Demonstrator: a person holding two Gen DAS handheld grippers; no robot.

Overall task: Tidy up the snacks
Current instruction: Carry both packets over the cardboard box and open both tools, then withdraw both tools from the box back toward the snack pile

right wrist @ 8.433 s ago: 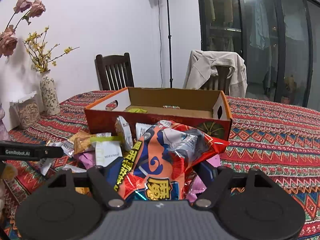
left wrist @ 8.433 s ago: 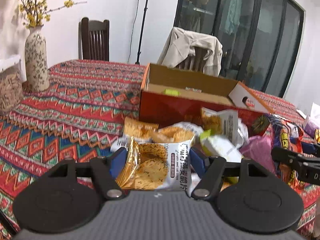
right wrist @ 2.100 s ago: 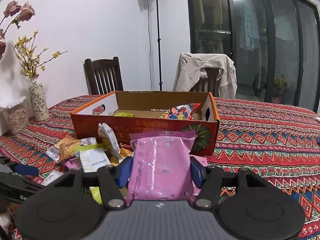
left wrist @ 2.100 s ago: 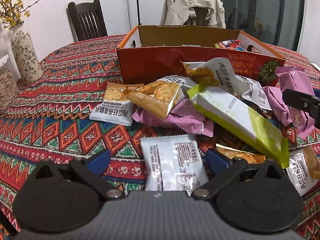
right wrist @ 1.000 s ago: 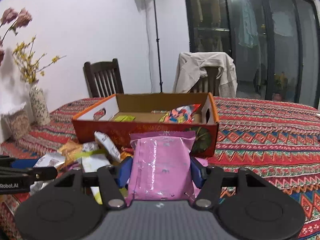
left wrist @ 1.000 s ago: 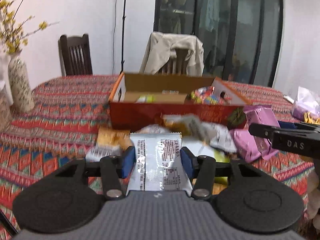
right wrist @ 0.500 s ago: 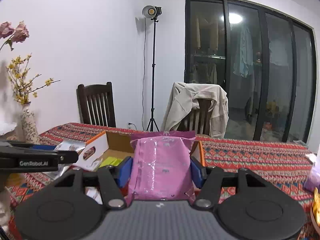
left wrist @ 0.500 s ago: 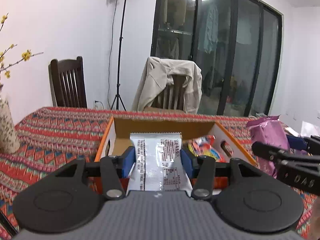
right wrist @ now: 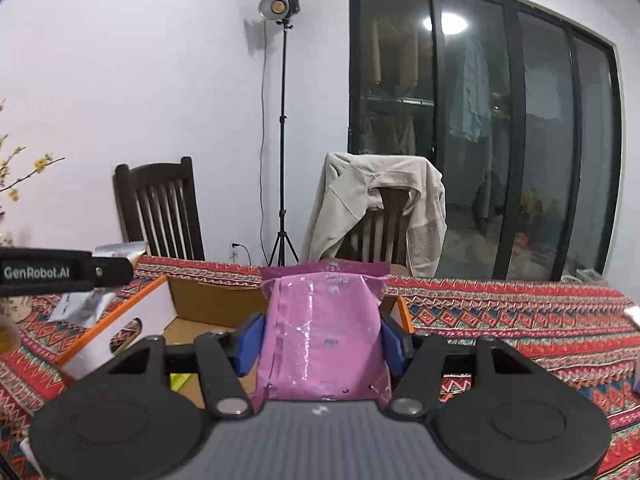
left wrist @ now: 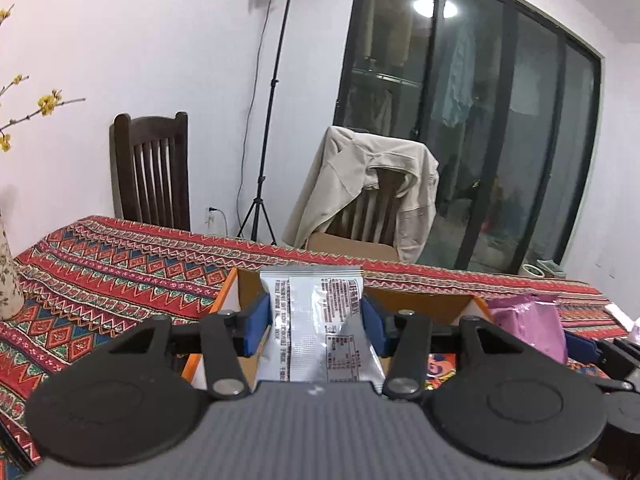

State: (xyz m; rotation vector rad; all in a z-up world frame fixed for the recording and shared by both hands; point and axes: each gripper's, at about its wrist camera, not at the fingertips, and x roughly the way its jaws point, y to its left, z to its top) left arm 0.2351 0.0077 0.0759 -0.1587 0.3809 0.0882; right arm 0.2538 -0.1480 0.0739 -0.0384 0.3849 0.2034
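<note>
Left wrist view: the left gripper (left wrist: pixel 316 320) is seen closed on a silver snack packet (left wrist: pixel 320 328), which is pinched between the two blue pads (left wrist: pixel 256 324) and stands upright, printed side to the camera. Just behind the packet, at 12 o'clock, the cardboard box (left wrist: pixel 420 306) is seen with its orange rim and brown inner wall; a colourful wrapper (left wrist: pixel 438 366) is glimpsed inside at about 3 o'clock of the packet, mostly hidden by the gripper linkage. At 3 o'clock, the pink snack bag (left wrist: pixel 528 328) is seen above the box's right end, carried by the other gripper.

Right wrist view: the right gripper (right wrist: pixel 322 336) is closed at a moderate width on the pink snack bag (right wrist: pixel 324 320), which is held upright between its blue pads (right wrist: pixel 250 338). The open box (right wrist: pixel 212 302) lies directly below and behind, from 9 to 12 o'clock; a yellow-green packet (right wrist: pixel 180 380) is noted on its floor at 8 o'clock. The left gripper (right wrist: pixel 108 270) enters at 9 o'clock, with the silver packet (right wrist: pixel 80 302) hanging at its tip beside the box's white end flap (right wrist: pixel 120 332).

The box rests on a table covered by a red patterned cloth (right wrist: pixel 500 312). Two chairs are noted beyond, one draped with a beige jacket (right wrist: pixel 380 204).
</note>
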